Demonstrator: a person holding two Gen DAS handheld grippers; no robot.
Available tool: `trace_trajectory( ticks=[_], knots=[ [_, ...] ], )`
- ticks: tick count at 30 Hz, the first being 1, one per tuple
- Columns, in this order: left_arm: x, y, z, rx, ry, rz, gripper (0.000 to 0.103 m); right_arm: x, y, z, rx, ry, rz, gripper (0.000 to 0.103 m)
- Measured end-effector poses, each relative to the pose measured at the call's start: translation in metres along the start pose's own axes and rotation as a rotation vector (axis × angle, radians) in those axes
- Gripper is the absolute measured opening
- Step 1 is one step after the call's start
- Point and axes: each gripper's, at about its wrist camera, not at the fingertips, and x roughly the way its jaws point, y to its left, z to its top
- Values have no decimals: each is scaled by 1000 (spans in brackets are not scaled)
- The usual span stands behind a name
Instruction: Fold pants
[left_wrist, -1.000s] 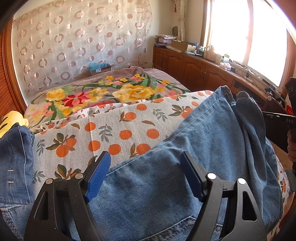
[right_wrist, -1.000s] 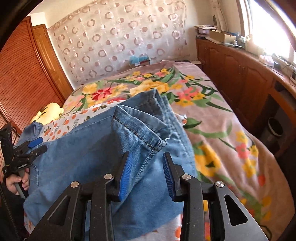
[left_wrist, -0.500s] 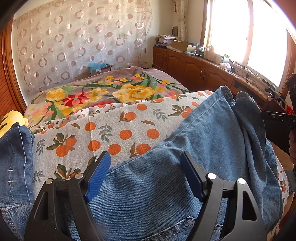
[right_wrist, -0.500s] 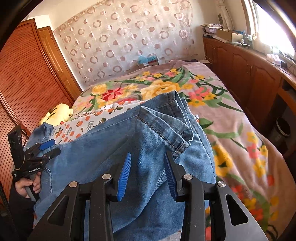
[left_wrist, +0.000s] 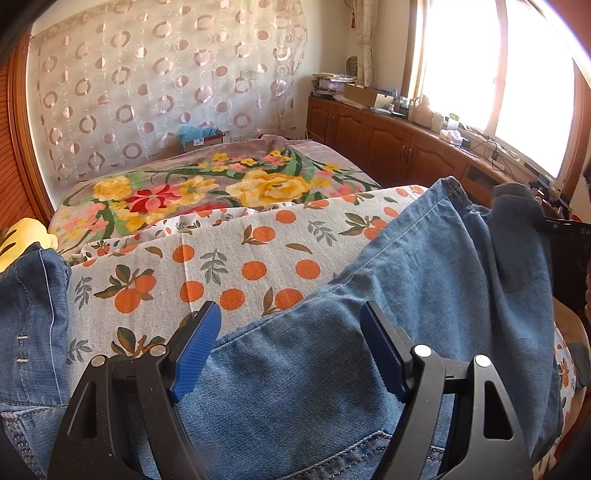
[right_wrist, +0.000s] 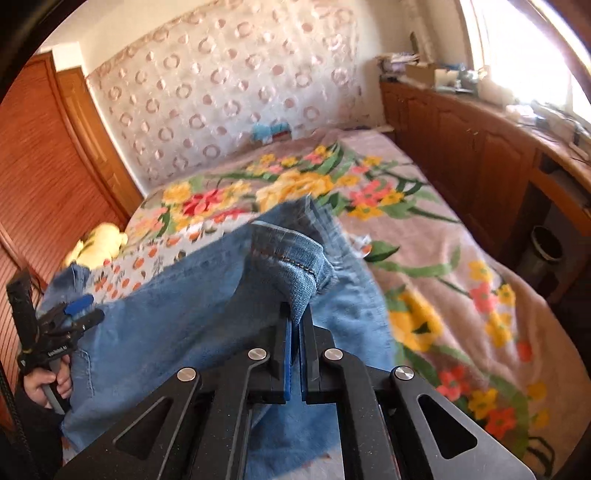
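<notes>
Blue denim pants (left_wrist: 388, 295) lie across the bed, legs running right toward the cuffs (right_wrist: 291, 254). My left gripper (left_wrist: 291, 343) is open, its blue pads wide apart above the waist end of the pants; it also shows in the right wrist view (right_wrist: 79, 310), held by a hand. My right gripper (right_wrist: 295, 325) is shut on a fold of the pants near the leg cuff and lifts it a little off the bed. The right gripper shows as a dark shape in the left wrist view (left_wrist: 569, 240).
The pants rest on an orange-print sheet (left_wrist: 229, 266) over a floral blanket (right_wrist: 461, 280). A yellow plush toy (right_wrist: 99, 240) lies at the left edge. Wooden cabinets (right_wrist: 461, 140) run along the right of the bed; a wooden wardrobe (right_wrist: 44, 177) stands left.
My right gripper has closed from open onto the pants' cuff fold and raised it. The left gripper has stayed open and still.
</notes>
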Motion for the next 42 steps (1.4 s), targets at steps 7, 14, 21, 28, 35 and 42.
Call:
trace_trajectory(
  ticks=[7,14,21,28,35,42],
  knots=[
    [3,2,-4,-3,1,-2,78,-10,-48,-49,95,109,-98,2],
    [4,0,-3,-1,2,1,78,-12,-63,-49,103,120,-212,9],
    [5,3,-6,5,9,6,78,8,-13,-8,-41,44,-129,37],
    [13,8,-2,24,75,15,78,86,28,29,-200,96,-21,47],
    [21,-3,1,82,169,-44,49,160,14,50,-262,282,19,47],
    [-2,-1,8,81,127,-76,7,160,15,69,-304,195,62,17]
  ],
)
